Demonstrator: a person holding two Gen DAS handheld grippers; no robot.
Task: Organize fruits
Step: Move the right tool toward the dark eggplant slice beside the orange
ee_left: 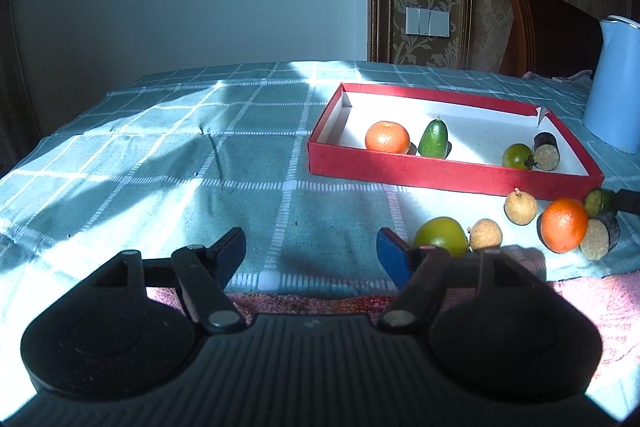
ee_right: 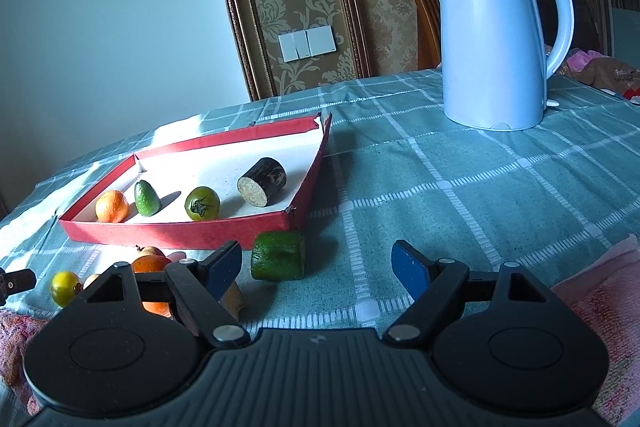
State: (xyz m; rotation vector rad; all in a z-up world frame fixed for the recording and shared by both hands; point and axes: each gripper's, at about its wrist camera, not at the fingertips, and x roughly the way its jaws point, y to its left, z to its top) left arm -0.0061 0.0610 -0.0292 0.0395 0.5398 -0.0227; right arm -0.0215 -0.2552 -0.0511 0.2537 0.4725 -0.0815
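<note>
Left wrist view shows the left gripper [ee_left: 312, 247] wide and empty, a green tomato [ee_left: 440, 237] touching its right finger. Closing carelessly could nudge it off the cloth edge, away from the red tray [ee_left: 440, 173] ahead-right.

Blue kettle [ee_right: 496, 39] upright on checked tablecloth [ee_right: 460, 187]; wall switches [ee_right: 307, 43] behind.

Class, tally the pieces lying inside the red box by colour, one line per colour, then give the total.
Orange: 1, the mandarin
Green: 2, the small cucumber and the tomato
Black-skinned: 1, the cut piece
Total: 4 in the red box
</note>
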